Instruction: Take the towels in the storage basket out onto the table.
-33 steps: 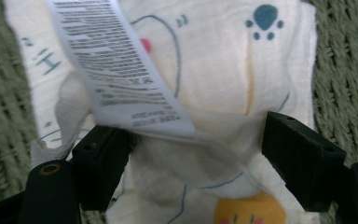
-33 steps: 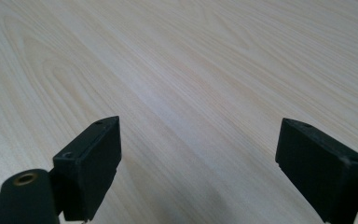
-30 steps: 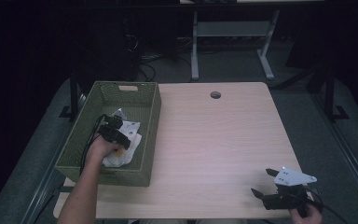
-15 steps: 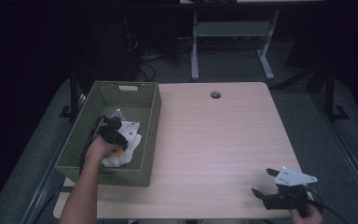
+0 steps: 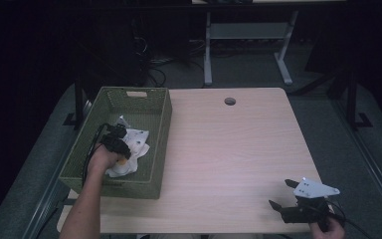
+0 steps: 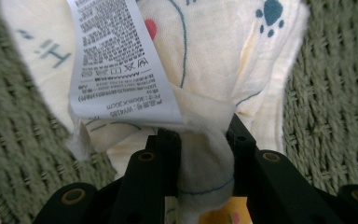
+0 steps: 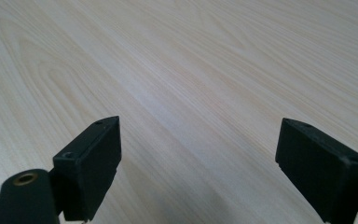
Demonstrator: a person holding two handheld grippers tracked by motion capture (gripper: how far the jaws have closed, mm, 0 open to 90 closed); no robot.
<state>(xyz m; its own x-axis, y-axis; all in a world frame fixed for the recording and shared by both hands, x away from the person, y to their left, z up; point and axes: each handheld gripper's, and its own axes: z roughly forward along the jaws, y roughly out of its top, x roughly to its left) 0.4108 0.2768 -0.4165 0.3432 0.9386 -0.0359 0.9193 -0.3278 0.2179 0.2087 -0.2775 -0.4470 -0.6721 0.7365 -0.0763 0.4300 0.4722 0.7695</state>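
Observation:
A cream cloth printed with blue paw marks lies bunched in the green woven basket at the table's left. My left gripper reaches down into the basket. Its jaws have just been closing, and a fold of the cloth is pinched between them. In the left gripper view my left gripper squeezes that fold, and a white care label hangs just above it. My right gripper rests low at the table's front right corner, open, with bare wood between its jaws.
The pale wooden table has a round cable hole near its far edge. The basket's woven wall stands close around the cloth. Beyond the table are a dark floor, cables and a metal desk frame.
The left hand has edged slightly lower onto the cloth in the basket. The right hand and its gripper have stayed where they were.

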